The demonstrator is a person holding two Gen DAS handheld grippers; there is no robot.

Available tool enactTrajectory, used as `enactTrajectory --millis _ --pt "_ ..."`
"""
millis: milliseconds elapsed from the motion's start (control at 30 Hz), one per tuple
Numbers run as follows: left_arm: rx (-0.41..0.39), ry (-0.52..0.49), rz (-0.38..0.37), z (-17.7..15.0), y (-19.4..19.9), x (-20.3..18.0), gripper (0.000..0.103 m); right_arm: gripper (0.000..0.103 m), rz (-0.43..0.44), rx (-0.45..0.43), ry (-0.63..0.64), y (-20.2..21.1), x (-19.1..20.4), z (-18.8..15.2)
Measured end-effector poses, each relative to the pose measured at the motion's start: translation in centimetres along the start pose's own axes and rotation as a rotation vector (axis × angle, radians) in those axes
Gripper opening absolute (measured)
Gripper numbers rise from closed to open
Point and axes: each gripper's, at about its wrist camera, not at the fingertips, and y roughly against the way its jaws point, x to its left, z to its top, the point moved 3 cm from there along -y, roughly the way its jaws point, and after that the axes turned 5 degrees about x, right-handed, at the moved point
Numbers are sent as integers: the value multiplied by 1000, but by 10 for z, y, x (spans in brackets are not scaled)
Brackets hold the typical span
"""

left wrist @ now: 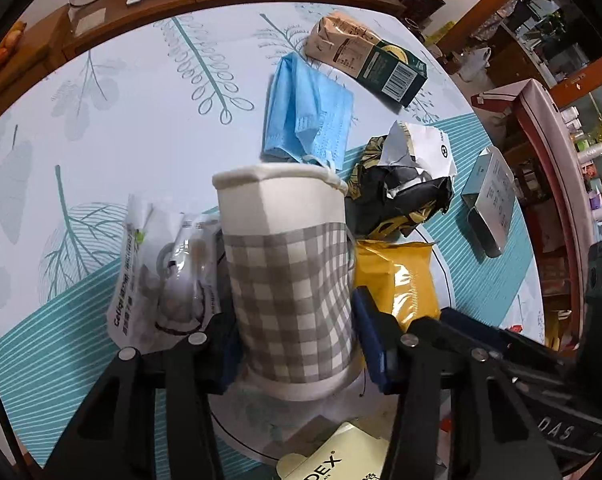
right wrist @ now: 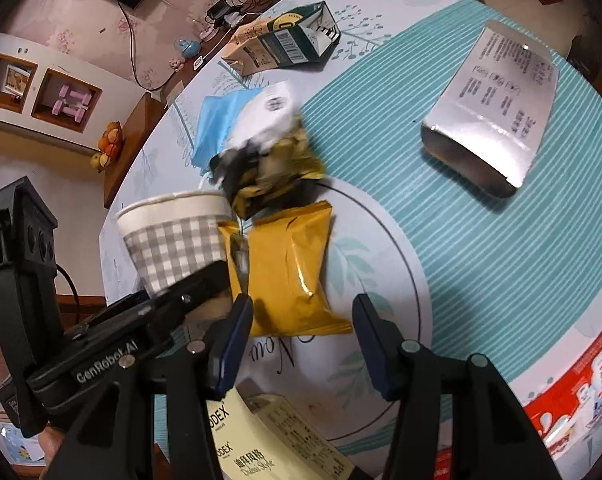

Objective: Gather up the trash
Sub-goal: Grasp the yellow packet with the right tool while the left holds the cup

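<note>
My left gripper is clamped on the paper cup, grey check band, white rim, cup upright between my blue pads, both pads against its sides. In the right wrist view the left gripper body reads "GenRobot.AI"; the black body at the left view's right edge reads "DAS", partly cut off. My right gripper points steeply down, fingers apart, nothing between them, tips just short of the yellow foil packet, which lies flat beside the cup. Pale yellow box at the near edge of the table: "ODEX", "Dalai Style", some Chinese text, first letters hidden. Clear plastic wrapper left of the cup, print starts "Geli", rest unreadable. Crumpled black-gold-white wrapper just behind the cup. Blue face mask past it, ear loop touching the cup rim. Green and tan carton with a barcode near the far edge. Silver open box with small print, too fine to read, toward the right edge. Red and white carton at the near right edge. Cursive "Now" on the tablecloth under my right fingers
</note>
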Motion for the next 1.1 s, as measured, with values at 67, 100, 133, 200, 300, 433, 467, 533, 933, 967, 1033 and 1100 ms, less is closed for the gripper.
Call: enactTrajectory --millis 67,100,133,200,300,433,467,533,933,967,1033,1100 --pt "-12 -4 11 -2 1 -3 48 52 -4 -9 4 3 1 3" --pt "-21 0 10 -3 3 -3 48 52 -2 -13 2 4 1 5" --pt "-28 3 7 -4 5 -3 48 52 1 -18 -2 6 0 6" --pt "-38 13 4 -4 9 -2 48 53 11 -35 -12 10 1 12" --pt "-56 19 3 -2 16 -1 48 53 7 -61 -10 14 4 21" --pt "-72 23 6 0 19 -2 48 53 4 -68 4 15 7 30" --pt "-74 24 4 1 20 -2 48 53 5 -66 6 14 9 31" --pt "-72 19 23 0 20 -2 47 53 0 -59 15 12 10 30" --pt "-94 37 42 -26 44 4 47 52 -55 -8 70 -8 12 14" --pt "-97 38 43 -29 46 3 47 51 -67 -6 81 -11 13 11" --pt "-103 40 46 -34 51 2 47 34 -82 -17 110 -11 16 8" --pt "-110 38 53 -39 55 1 47 29 -75 -4 115 -13 17 5"
